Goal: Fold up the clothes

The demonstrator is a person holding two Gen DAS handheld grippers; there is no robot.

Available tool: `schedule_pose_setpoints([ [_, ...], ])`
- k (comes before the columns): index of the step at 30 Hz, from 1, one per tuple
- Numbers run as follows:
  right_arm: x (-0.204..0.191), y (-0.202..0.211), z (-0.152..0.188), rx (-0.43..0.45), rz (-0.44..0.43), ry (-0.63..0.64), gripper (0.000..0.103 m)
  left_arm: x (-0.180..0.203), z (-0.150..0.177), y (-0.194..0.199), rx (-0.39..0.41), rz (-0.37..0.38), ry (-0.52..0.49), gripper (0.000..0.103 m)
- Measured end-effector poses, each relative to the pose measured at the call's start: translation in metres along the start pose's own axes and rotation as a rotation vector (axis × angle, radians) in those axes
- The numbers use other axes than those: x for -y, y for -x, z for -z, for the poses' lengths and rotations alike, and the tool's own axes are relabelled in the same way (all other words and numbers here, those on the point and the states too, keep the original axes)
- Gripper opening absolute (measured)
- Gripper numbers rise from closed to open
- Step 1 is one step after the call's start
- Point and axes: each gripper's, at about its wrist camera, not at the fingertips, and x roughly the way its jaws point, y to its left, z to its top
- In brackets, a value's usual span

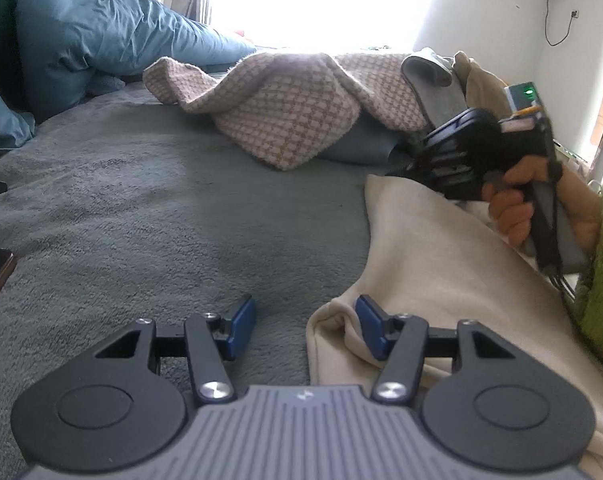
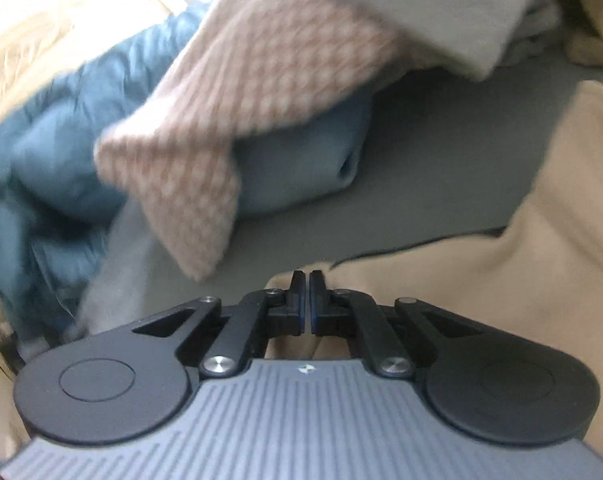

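left gripper [image 1: 305, 320] half open at the cream garment [image 1: 441, 260] hem, nothing pinched; right gripper [image 2: 310, 280] fully closed, whether it pinches cloth unclear.

Both wrist cameras sit low and close over the bed [image 1: 149, 208], each looking forward and downward along its jaws toward the window side; both views share the checked knit [image 1: 293, 108] and cream garment [image 2: 521, 272]

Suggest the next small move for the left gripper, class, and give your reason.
Probably close the left gripper on the cream garment. Its jaws stand open, with the garment's rolled edge against the right-hand finger; the right gripper is already shut at the garment's far edge.
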Motion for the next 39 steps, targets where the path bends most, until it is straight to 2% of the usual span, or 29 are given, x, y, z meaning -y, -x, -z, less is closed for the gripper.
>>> schedule_pose_setpoints([
  [2,0.002,0.013,-0.008,0.033,0.024,-0.030,0.005,0.000,0.000,0.000,0.001,-0.001,0.001,0.058],
  [3,0.000,0.024,-0.013,0.052,0.065,-0.018,0.006,-0.001,0.000,0.000,0.002,0.001,0.003,0.058],
  [5,-0.003,0.048,-0.018,0.068,0.076,-0.004,0.006,-0.002,-0.001,0.000,0.002,0.008,0.011,0.058],
  [8,-0.008,0.100,-0.020,0.083,0.077,0.009,0.006,-0.005,-0.001,0.004,0.014,0.016,0.027,0.060],
  [11,-0.015,0.171,-0.011,0.096,0.089,0.055,0.006,-0.006,-0.002,0.012,0.042,0.007,0.039,0.066],
  [16,-0.037,0.312,0.032,0.180,0.133,0.193,0.008,-0.001,-0.005,0.035,0.132,-0.030,0.017,0.067],
  [18,-0.042,0.353,0.055,0.221,0.156,0.242,0.012,0.005,-0.009,0.047,0.174,-0.030,0.008,0.070],
  [21,-0.045,0.395,0.096,0.259,0.183,0.279,0.022,0.025,-0.015,0.067,0.192,0.040,0.008,0.070],
  [23,-0.041,0.397,0.125,0.251,0.183,0.279,0.026,0.046,-0.014,0.080,0.181,0.120,-0.027,0.071],
  [26,-0.031,0.373,0.172,0.219,0.192,0.282,0.026,0.082,-0.005,0.096,0.115,0.243,-0.094,0.073],
  [29,-0.025,0.345,0.216,0.225,0.201,0.312,0.026,0.112,0.013,0.104,0.048,0.307,-0.140,0.073],
  [32,-0.019,0.324,0.244,0.219,0.233,0.325,0.026,0.137,0.035,0.108,0.004,0.311,-0.186,0.073],
  [36,0.003,0.296,0.273,0.171,0.283,0.345,0.026,0.152,0.056,0.100,-0.088,0.348,-0.153,0.073],
  [39,0.009,0.290,0.295,0.205,0.299,0.440,0.026,0.163,0.064,0.098,-0.102,0.290,-0.166,0.073],
])
